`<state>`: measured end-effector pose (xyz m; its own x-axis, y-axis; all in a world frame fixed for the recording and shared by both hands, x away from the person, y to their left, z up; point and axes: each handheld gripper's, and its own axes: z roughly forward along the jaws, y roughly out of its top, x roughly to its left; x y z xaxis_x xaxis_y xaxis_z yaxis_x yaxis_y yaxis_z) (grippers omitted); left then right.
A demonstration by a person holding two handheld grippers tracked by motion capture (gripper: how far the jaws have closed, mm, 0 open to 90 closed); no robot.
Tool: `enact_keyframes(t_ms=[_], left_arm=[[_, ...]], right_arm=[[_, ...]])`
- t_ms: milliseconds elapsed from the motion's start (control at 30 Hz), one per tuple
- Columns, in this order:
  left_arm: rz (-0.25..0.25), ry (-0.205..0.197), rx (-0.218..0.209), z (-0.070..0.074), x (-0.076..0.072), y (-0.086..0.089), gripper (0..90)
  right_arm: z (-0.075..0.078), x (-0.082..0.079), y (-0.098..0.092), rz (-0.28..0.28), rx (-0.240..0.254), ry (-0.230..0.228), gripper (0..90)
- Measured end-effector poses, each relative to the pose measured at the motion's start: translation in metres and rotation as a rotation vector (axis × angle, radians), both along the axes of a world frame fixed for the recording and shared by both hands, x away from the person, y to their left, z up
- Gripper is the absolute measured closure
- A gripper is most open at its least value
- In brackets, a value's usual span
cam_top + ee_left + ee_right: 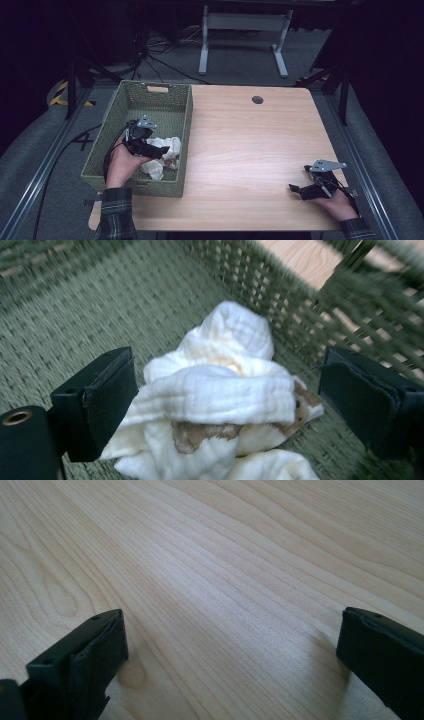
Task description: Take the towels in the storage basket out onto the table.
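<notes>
Reading any writing: none legible on either claw, the cloth or the basket. Left claw point(159, 152) hangs inside the green woven basket point(177, 107) at the table's left edge, jaws spread wide and released, a crumpled white cloth point(225, 395) between them but not pinched; the pads stand just clear of it on both sides. Cloth has brown stains on its lower folds, lies on the basket floor near the right wall; its bottom edge is cut off in the left gripper view, which is blurred toward the far weave. Right claw point(294, 188) rests low over bare table point(250, 150) near the front right corner, jaws released, nothing between them. Table is light wood grain with a round cable hole point(257, 99) at the far edge. Beyond: grey carpet, cables, a white frame point(240, 30), dark room.
</notes>
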<state>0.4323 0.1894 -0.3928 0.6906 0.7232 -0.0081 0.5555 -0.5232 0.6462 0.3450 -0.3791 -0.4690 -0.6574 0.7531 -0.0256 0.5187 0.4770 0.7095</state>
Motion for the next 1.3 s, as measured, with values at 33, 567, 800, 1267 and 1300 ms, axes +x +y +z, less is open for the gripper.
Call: enact_keyframes(t_ms=[33,567,800,1267,1300], left_arm=[[0.006,0.007,0.002,-0.002,0.0,-0.001,9.6],[0.015,0.127,0.142,-0.025,0.011,-0.01,9.4],[0.001,0.208,0.204,-0.036,0.014,-0.016,8.0],[-0.002,0.246,0.259,-0.044,0.016,-0.018,9.4],[-0.001,0.238,0.274,-0.043,0.016,-0.018,12.6]], right_arm=[[0.0,0.0,0.0,0.0,0.0,0.0,0.4],[0.0,0.0,0.0,0.0,0.0,0.0,0.4],[0.0,0.0,0.0,0.0,0.0,0.0,0.4],[0.0,0.0,0.0,0.0,0.0,0.0,0.4],[0.0,0.0,0.0,0.0,0.0,0.0,0.4]])
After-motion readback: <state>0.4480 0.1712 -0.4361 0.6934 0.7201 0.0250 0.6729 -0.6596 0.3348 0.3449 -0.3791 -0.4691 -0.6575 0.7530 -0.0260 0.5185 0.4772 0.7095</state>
